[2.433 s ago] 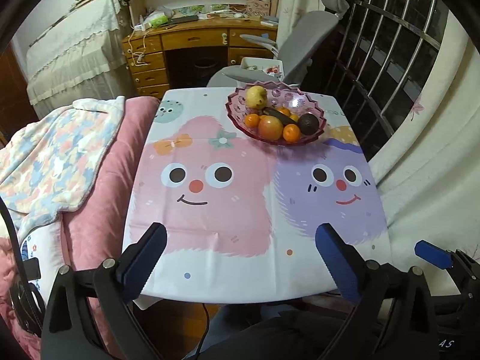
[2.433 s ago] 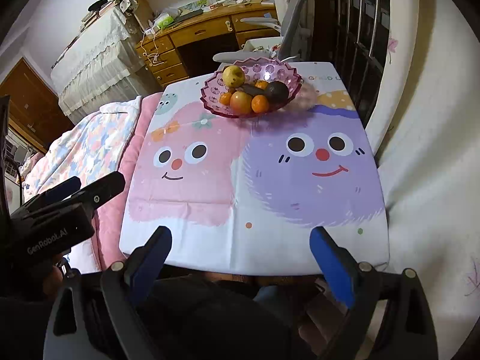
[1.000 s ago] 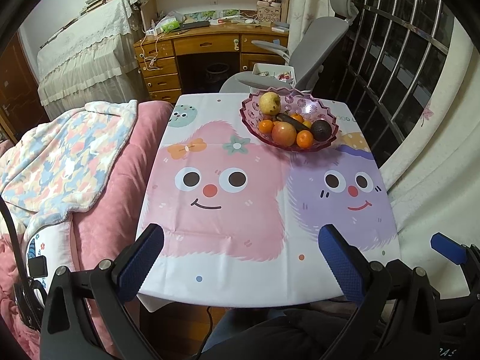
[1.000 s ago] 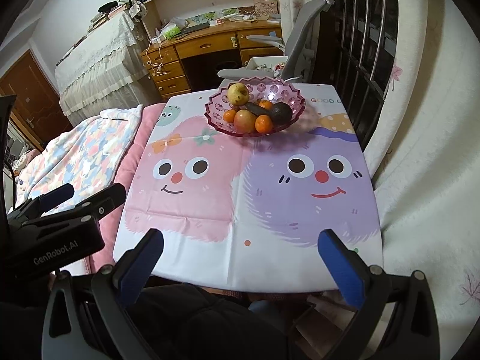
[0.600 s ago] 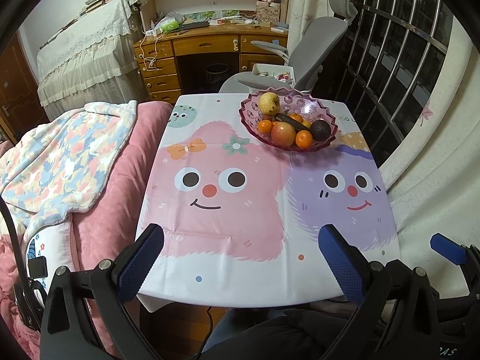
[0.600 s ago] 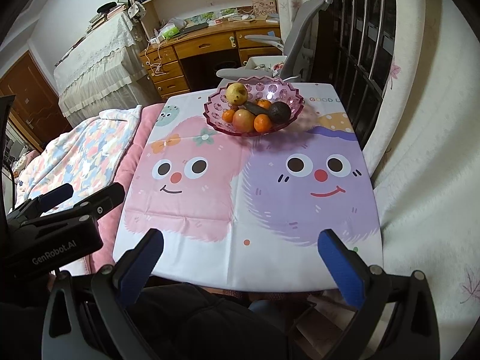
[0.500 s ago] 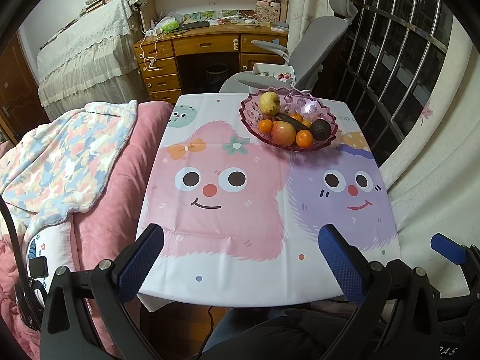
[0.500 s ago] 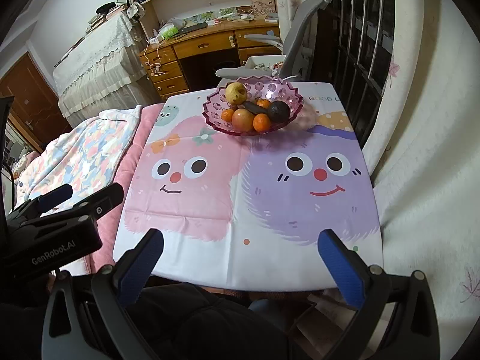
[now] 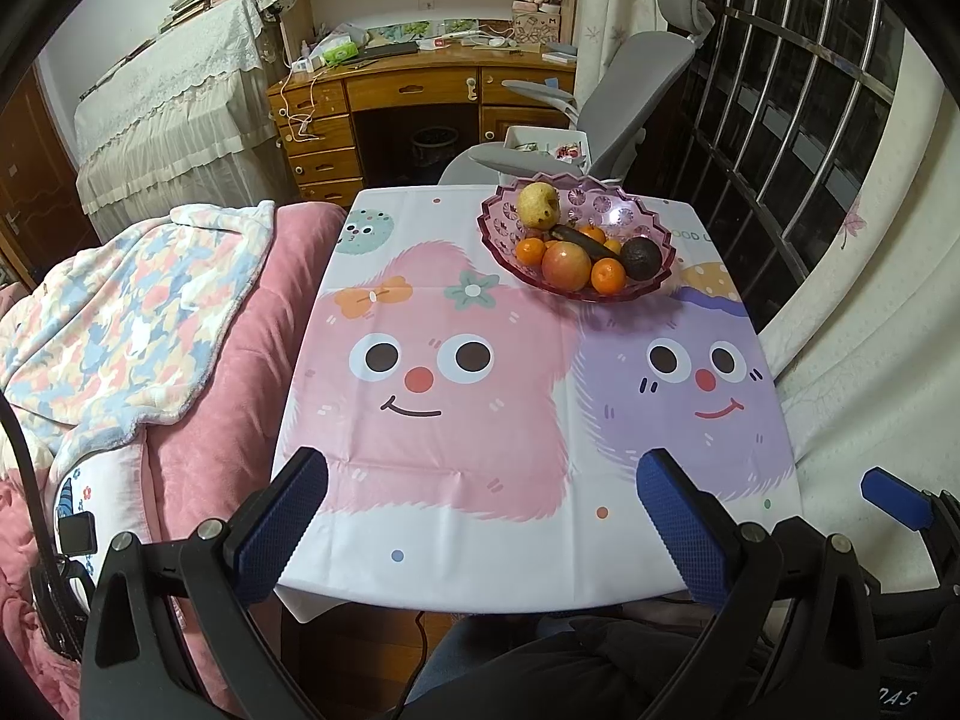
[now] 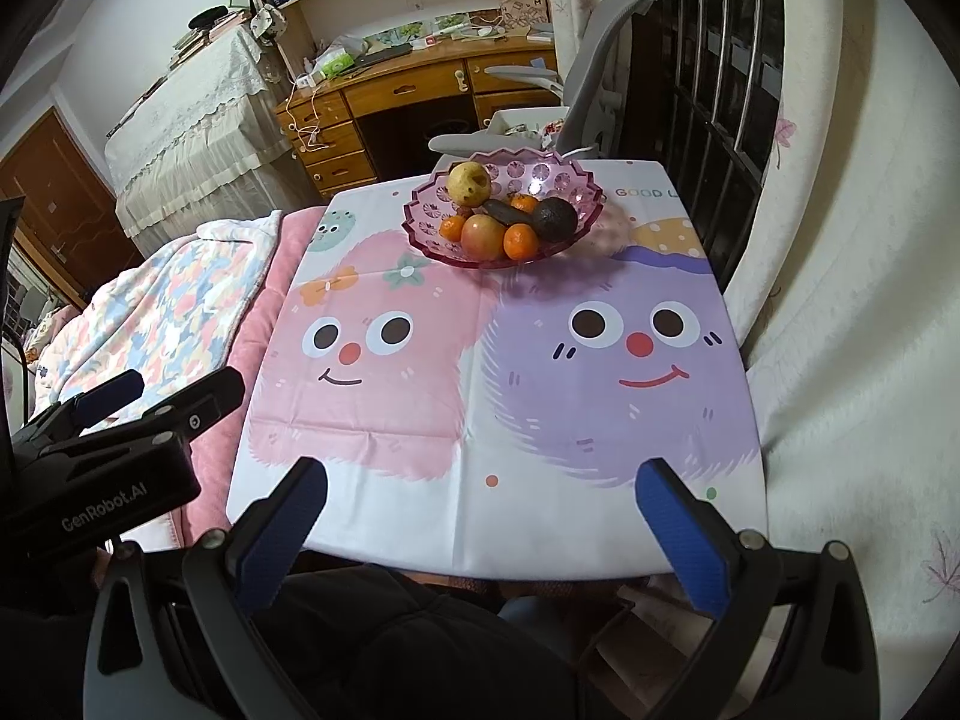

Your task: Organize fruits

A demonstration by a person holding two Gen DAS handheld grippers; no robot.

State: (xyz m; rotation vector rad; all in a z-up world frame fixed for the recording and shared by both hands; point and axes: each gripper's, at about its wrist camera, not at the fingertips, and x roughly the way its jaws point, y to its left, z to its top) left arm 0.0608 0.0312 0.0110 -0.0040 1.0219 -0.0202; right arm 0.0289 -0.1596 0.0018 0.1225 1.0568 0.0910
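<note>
I hold the left tongs (image 9: 480, 516) and right tongs (image 10: 480, 516) spread wide and empty over the near bench (image 9: 480, 564) edge. Past the bare cartoon cloth, the pink bowl (image 9: 660, 276) at the far right holds all fruit: pear (image 9: 538, 206), apple (image 9: 566, 266), oranges, avocado (image 9: 641, 258).

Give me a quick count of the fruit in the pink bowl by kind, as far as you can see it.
In the pink bowl:
Pear: 1
Apple: 1
Avocado: 1
Dark elongated fruit, kind unclear: 1
Mandarins: 4 visible; more may be hidden
Total: 8 visible
</note>
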